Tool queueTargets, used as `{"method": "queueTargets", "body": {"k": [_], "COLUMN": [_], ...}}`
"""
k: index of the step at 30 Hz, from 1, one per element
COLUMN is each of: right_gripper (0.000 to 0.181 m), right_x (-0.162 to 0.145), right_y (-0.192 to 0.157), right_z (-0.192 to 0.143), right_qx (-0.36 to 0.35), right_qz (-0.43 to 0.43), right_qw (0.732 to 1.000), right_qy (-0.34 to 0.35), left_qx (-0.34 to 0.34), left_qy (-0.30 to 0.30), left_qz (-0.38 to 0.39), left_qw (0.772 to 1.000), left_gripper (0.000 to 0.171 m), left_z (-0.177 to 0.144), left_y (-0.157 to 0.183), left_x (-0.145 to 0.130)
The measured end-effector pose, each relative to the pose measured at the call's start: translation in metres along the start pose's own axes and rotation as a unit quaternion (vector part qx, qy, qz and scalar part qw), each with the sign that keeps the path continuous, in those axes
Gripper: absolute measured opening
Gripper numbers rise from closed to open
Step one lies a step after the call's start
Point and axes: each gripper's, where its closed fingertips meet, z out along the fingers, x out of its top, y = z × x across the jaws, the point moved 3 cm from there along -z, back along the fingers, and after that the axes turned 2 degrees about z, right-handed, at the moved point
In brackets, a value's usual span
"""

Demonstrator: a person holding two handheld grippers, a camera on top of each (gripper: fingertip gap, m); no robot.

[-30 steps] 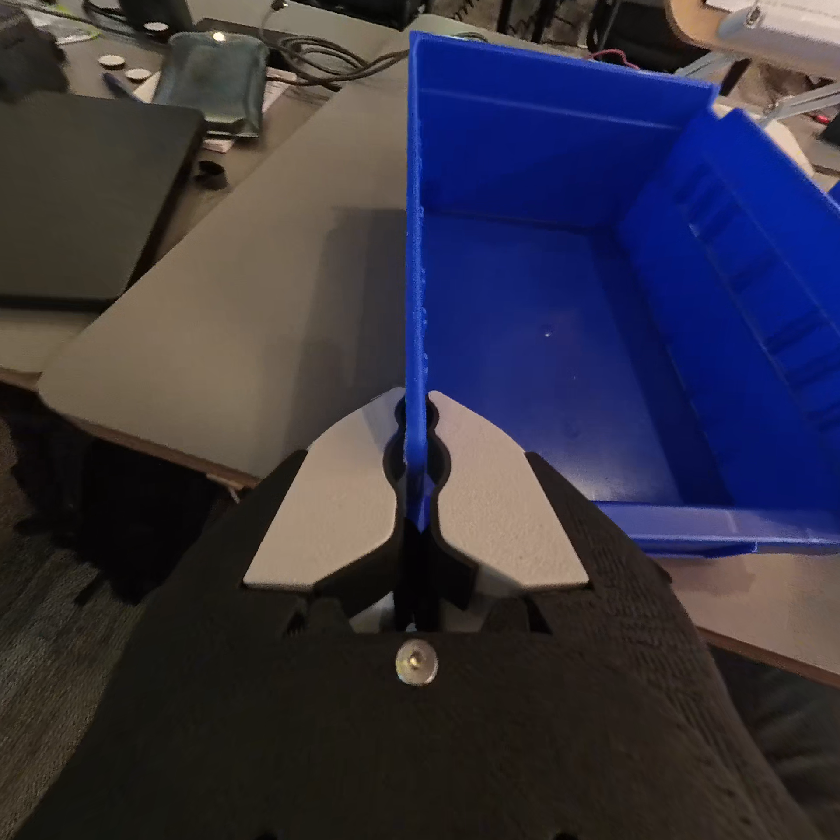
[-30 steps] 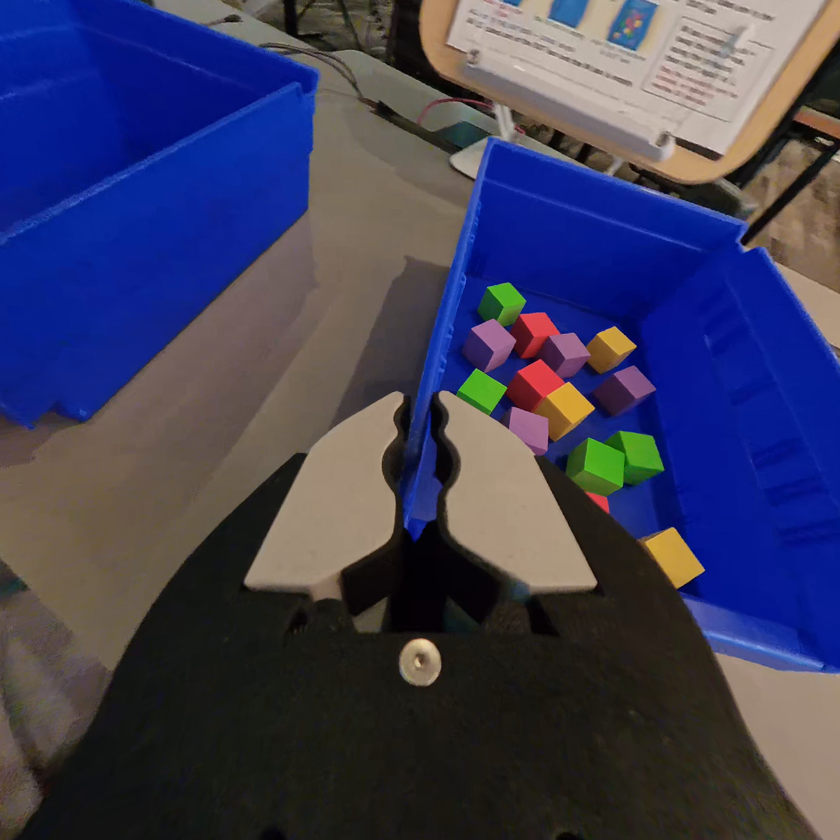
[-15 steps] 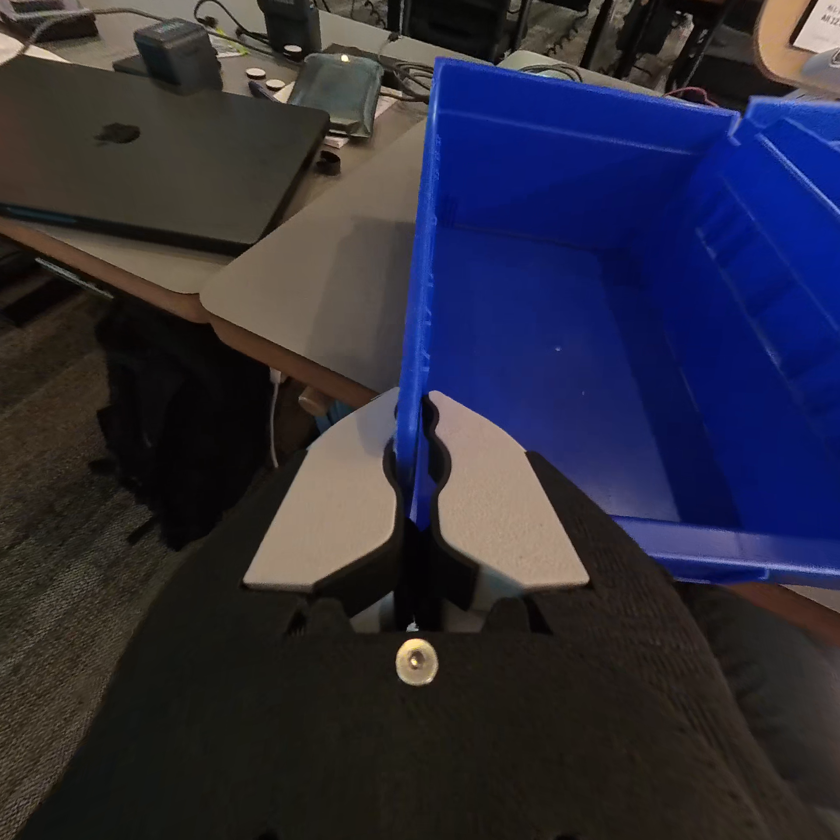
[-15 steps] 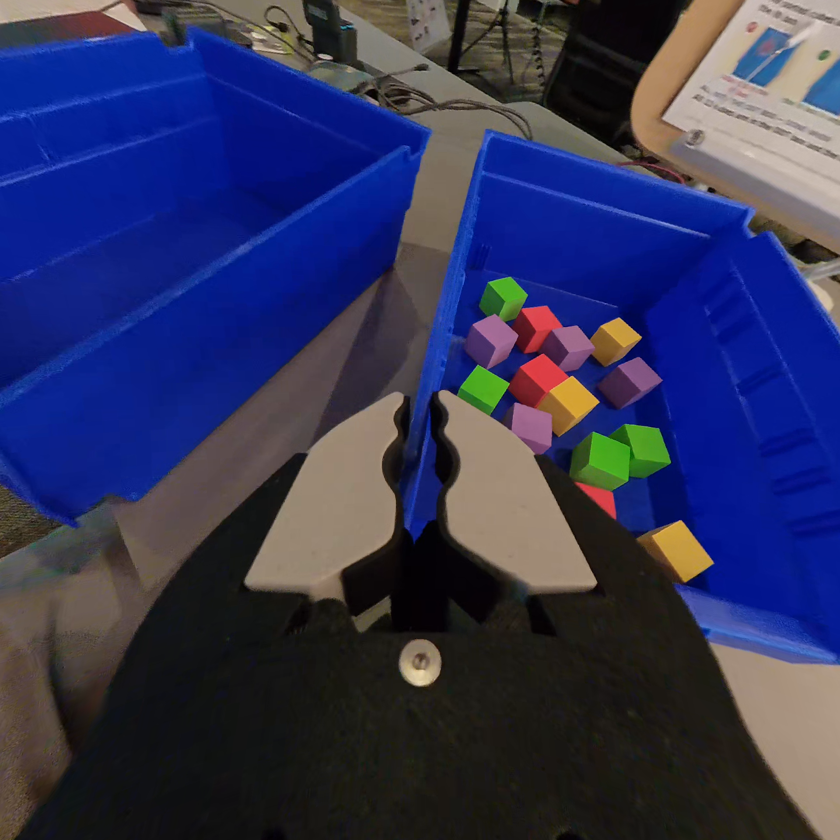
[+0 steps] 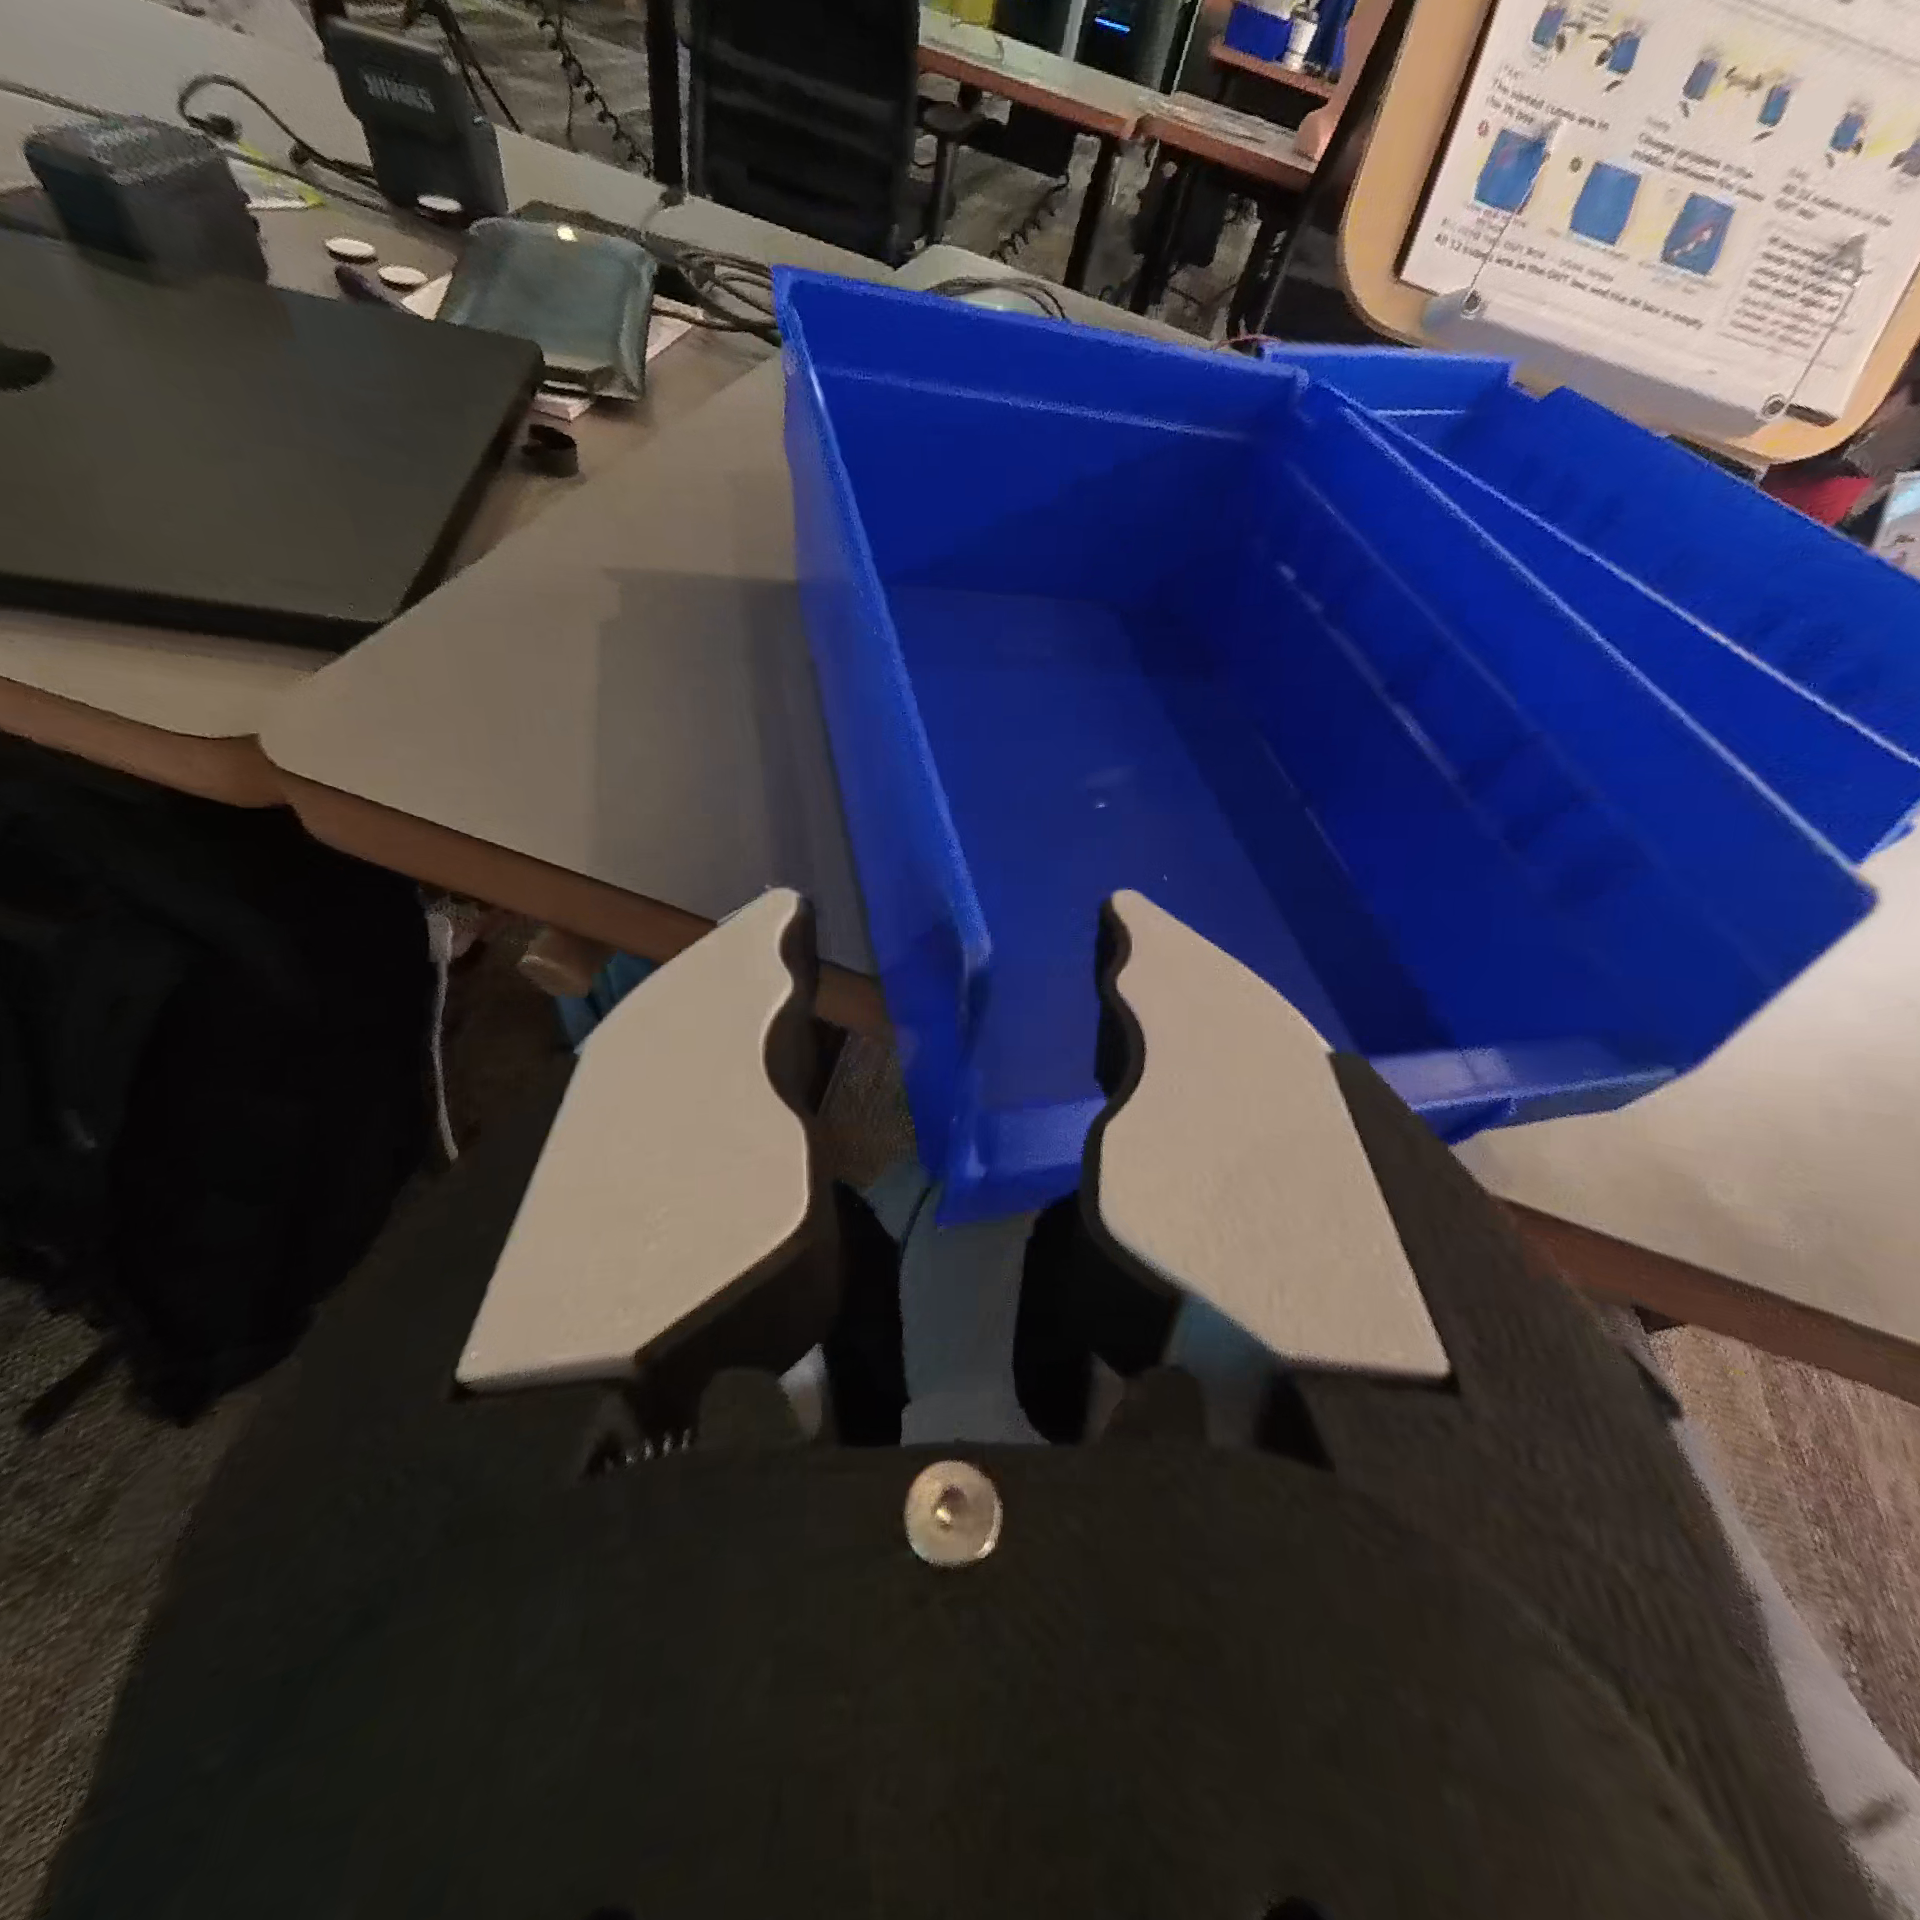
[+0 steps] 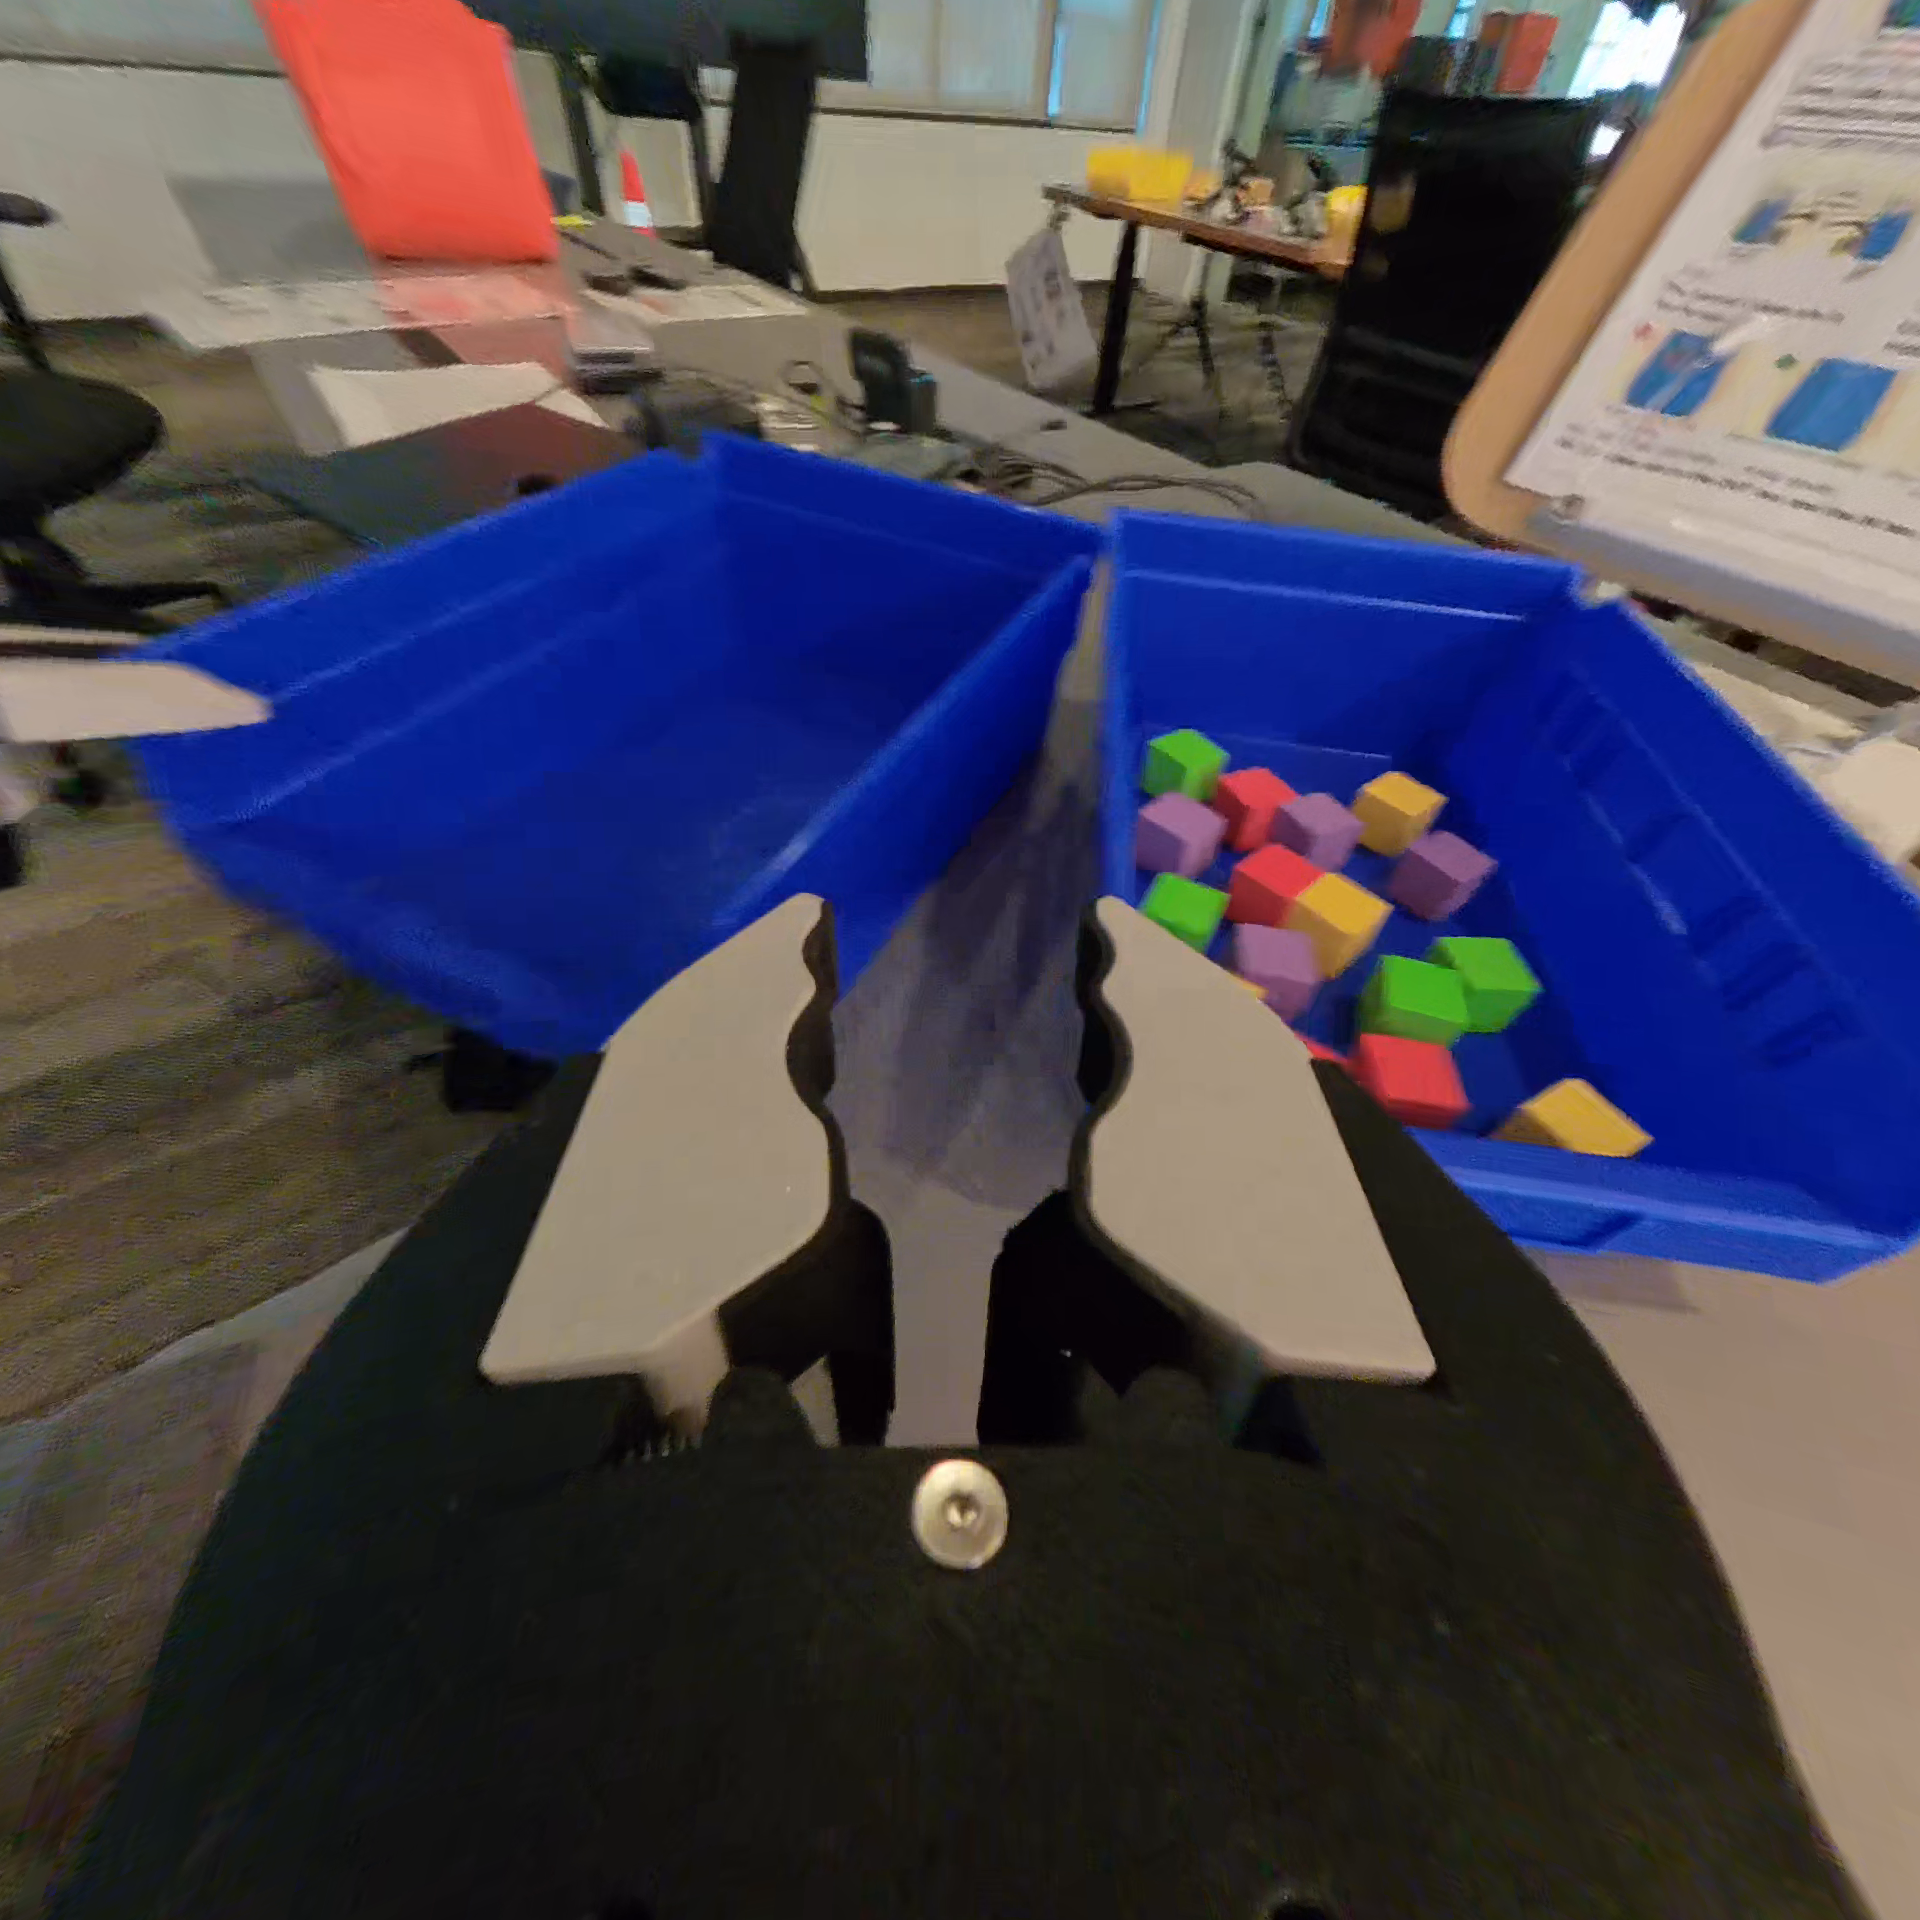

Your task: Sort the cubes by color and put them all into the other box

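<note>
Left tool (image 5: 951, 914) spread, straddling the empty bin's (image 5: 1195, 727) near corner wall without pinching. Right tool (image 6: 956, 920) spread over bare tabletop (image 6: 1714, 1455), between the bins; cubes (image 6: 1340, 914) lie in right bin (image 6: 1662, 831).

A: We see the right gripper (image 6: 956, 920) with its jaws spread, holding nothing, above the strip of table (image 6: 966, 1039) between two bins.

B: Agreed. We note the left bin (image 6: 582, 790) is bare inside. The right bin (image 6: 1714, 935) holds loose cubes (image 6: 1340, 914) in green, purple, red and yellow. The bins' far corners nearly meet.

A: A grey finger (image 6: 135, 698) of another gripper shows at the left bin's outer rim.
</note>
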Motion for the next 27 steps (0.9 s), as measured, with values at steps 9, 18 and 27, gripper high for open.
{"method": "queueTargets", "body": {"k": [9,18,27], "right_gripper": [0.035,0.012,0.006], "right_x": [-0.032,-0.042,-0.048], "right_y": [-0.051,-0.036,-0.007], "right_z": [0.064,0.064,0.043], "right_qx": [0.005,-0.016,-0.009], "right_qz": [0.03,0.02,-0.001], "right_qw": [0.996,0.993,0.988], "right_qy": [-0.085,-0.113,-0.157], "left_qx": [-0.108,-0.299,-0.362], "left_qy": [-0.021,-0.105,-0.206], "left_qz": [0.156,0.529,0.677], "left_qw": [0.982,0.787,0.607], "left_gripper": [0.055,0.063,0.057], "left_z": [-0.003,0.13,0.213], "left_y": [0.009,0.119,0.208], "left_x": [0.101,0.16,0.086]}}
